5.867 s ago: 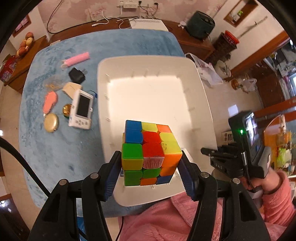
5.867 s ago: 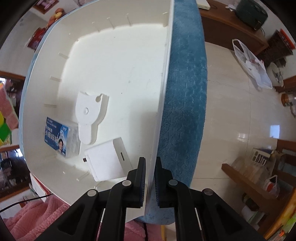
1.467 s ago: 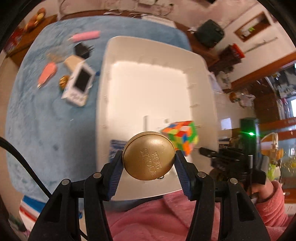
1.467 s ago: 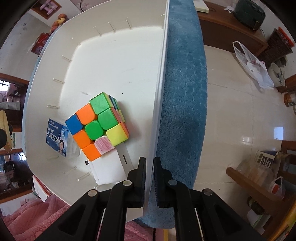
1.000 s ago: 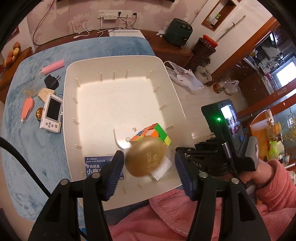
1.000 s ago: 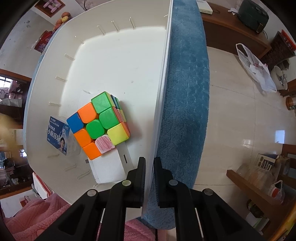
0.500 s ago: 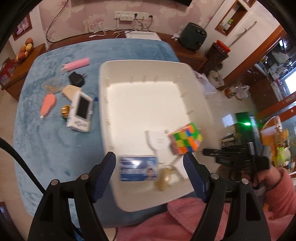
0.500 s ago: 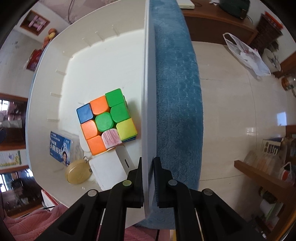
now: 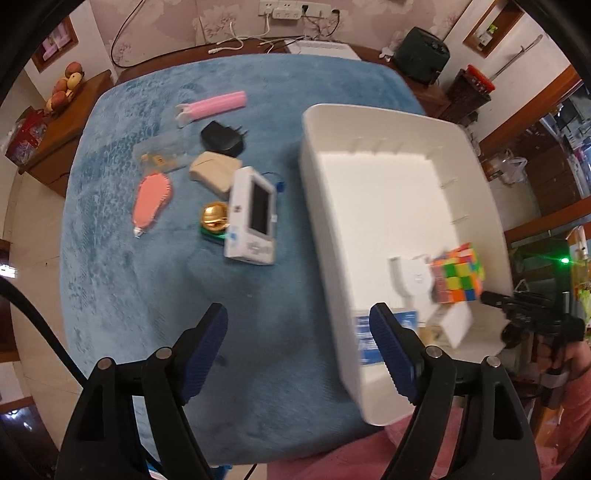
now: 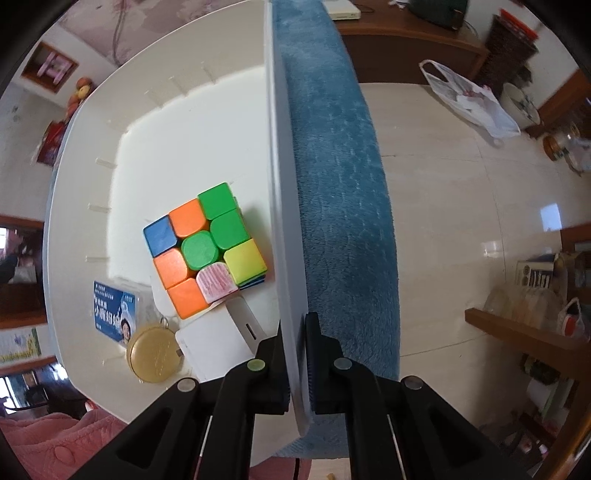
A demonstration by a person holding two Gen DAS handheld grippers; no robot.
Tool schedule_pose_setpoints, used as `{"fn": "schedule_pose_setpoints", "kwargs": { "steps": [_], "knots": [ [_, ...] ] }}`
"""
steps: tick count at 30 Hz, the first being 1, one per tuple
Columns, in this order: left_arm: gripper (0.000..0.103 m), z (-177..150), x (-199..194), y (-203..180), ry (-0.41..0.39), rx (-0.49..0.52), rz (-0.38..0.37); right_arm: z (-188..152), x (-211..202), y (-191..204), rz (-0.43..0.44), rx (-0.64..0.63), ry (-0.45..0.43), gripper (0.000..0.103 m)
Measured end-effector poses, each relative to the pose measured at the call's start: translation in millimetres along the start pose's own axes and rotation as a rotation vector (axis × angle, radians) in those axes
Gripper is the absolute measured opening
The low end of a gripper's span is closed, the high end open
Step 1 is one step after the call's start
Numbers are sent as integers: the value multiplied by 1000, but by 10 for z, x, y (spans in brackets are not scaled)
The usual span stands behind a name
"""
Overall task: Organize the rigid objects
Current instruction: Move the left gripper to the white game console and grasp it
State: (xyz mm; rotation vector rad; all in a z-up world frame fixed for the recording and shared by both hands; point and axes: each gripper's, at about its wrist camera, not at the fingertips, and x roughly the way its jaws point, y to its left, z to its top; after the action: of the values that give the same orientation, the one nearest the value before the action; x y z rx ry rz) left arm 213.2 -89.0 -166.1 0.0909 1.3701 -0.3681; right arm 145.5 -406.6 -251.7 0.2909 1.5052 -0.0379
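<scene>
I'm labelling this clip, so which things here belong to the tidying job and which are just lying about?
Job:
white bin
puzzle cube
gold round case
handheld game console
pink corrector
black plug

Lying about:
fruit
plastic bag

A lived-in home, probably a sitting or dining room. Shown by floral wallpaper (image 9: 229, 18) with a wall socket strip (image 9: 291, 6) and trailing cables, a wooden sideboard (image 9: 62, 125) bearing a pile of fruit (image 9: 64, 88), a fuzzy blue table cover (image 9: 155, 295), glossy floor tiles (image 10: 461, 206) and cluttered wooden shelves (image 10: 524, 332).
</scene>
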Motion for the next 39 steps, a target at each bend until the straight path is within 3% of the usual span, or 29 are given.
{"fn": "schedule_pose_setpoints", "kwargs": {
  "steps": [5,17,31,36,38,39],
  "knots": [
    [82,114,201,239,41,8,1,-20,45,-2,-25,49,0,7],
    [82,321,727,683,135,-120,-114,-18,100,-41,-55,126,-36,7],
    [80,581,1112,481,177,-73,-81,48,159,-85,-54,165,-43,7],
    [71,585,1180,418,194,-48,-61,37,158,-71,-51,170,-42,7],
    [59,569,1204,423,194,-58,-54,36,157,-75,-49,173,-42,7],
    [59,559,1220,414,194,-68,-54,35,157,-78,-48,174,-42,7]
  ]
}}
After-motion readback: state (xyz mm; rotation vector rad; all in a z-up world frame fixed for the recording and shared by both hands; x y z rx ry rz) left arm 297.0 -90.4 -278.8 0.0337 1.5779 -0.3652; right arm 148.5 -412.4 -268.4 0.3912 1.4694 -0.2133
